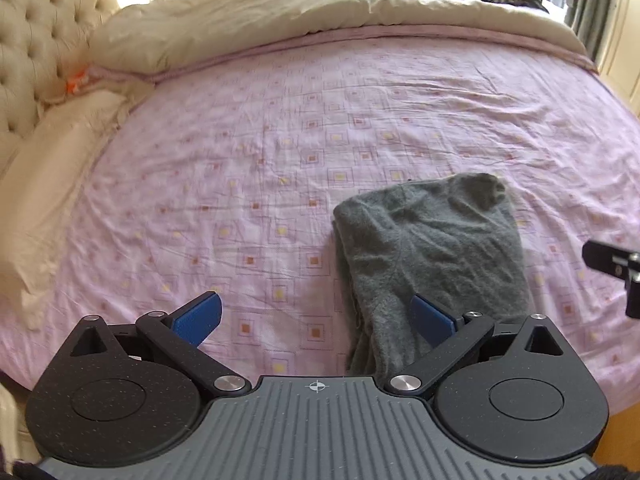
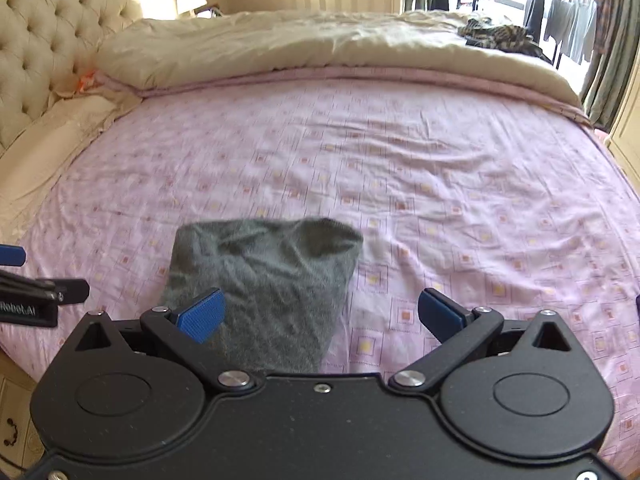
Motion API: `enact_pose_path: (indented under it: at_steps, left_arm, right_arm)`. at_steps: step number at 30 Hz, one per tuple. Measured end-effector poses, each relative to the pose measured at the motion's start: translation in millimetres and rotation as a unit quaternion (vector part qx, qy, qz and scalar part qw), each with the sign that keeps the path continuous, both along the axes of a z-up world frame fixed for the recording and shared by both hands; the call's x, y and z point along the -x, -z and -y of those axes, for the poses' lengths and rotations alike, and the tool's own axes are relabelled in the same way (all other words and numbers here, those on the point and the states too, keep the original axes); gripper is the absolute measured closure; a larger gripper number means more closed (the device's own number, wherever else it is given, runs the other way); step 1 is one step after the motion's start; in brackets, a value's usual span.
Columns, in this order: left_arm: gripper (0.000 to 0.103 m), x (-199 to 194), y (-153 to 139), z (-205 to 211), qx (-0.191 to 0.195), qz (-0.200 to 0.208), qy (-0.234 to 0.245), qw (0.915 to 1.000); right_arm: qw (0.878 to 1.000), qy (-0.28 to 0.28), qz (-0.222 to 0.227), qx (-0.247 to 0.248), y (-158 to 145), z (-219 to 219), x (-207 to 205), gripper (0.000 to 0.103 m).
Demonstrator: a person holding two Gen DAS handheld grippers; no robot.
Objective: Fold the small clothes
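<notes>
— Pink patterned bedsheet (image 1: 280,152) covers most of the bed, with a cream duvet (image 1: 320,8) bunched beyond it. Where's the garment?

— That grey knit piece (image 1: 432,248) lies folded on the sheet, well short of the duvet.

— And the tools?

— Left gripper (image 1: 316,320) and right gripper (image 2: 320,314) both hover at the garment's near edge, jaws spread wide, holding nothing.

Fuzzy grey knit garment (image 1: 432,248); creased matt cotton sheet (image 1: 280,140).
</notes>
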State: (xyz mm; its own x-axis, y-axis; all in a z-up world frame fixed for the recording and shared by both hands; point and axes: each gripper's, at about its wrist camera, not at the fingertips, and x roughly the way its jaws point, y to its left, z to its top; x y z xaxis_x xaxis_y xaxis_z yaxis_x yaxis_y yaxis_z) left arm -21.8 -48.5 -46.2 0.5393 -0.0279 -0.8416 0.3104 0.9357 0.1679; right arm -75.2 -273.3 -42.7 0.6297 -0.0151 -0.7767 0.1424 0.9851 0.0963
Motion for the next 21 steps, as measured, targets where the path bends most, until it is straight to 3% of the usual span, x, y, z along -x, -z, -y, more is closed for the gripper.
enact_pose_path:
  at_steps: [2, 6, 10, 21]
  left_arm:
    - [0.002, 4.7, -3.2, 6.8, -0.024, 0.014, 0.005, 0.9996]
    - [0.002, 7.6, -5.9, 7.1, 0.021, 0.004, 0.016, 0.9996]
    - [0.002, 10.8, -5.0, 6.6, 0.046, -0.022, 0.008, 0.9987]
    - [0.002, 13.5, 1.3, -1.1, 0.059, -0.058, -0.015, 0.9965]
  right_arm:
    - [1.0, 0.017, -0.009, 0.011, -4.0, -1.4, -1.5, 0.001]
    - [0.998, 0.037, -0.04, 0.044, -5.0, -4.9, -0.6, 0.001]
    - [0.999, 0.005, -0.046, 0.019, -3.2, -4.6, 3.8, 0.001]
    - [0.996, 0.023, -0.083, -0.011, 6.8, -10.4, 8.3, 0.001]
